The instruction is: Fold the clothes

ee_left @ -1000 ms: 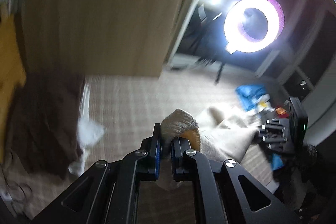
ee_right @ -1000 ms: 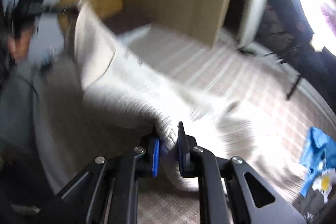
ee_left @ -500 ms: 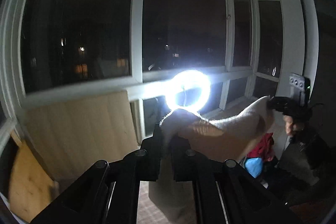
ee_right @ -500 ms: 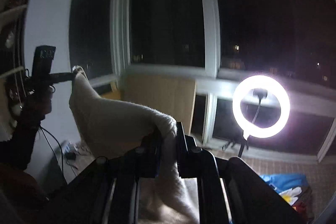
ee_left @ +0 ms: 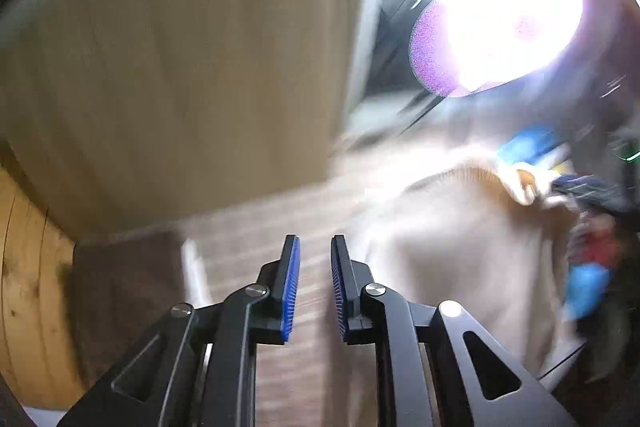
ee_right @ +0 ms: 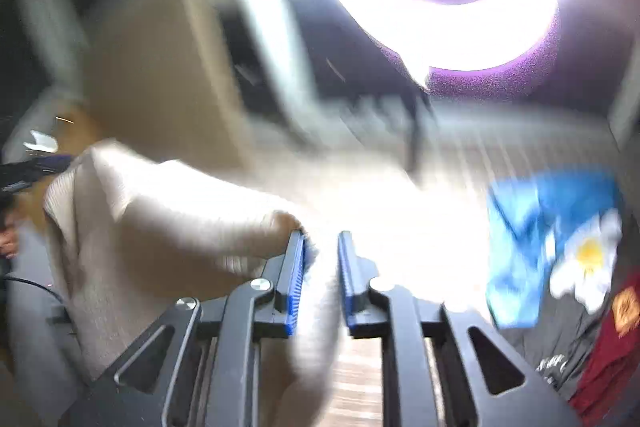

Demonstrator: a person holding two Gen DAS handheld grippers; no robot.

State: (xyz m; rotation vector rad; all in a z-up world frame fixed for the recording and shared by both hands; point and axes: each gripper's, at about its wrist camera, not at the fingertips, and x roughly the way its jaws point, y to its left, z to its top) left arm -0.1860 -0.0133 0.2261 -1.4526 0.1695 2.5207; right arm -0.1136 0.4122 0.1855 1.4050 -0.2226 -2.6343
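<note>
Left gripper jaws apart, nothing btwn. Right gripper jaws apart too; cream sweater brushes its left finger, prob not clamped, blurry.

Both views are smeared by motion blur, and the lamp glare burns out its own shape and part of the sweater. The blue cloth pattern is unclear. The sweater's lower part is hidden behind the right gripper.

Your left tool has its blue-padded jaws parted with nothing between them; your right tool is likewise spread apart, and both views are smeared with motion blur
</note>
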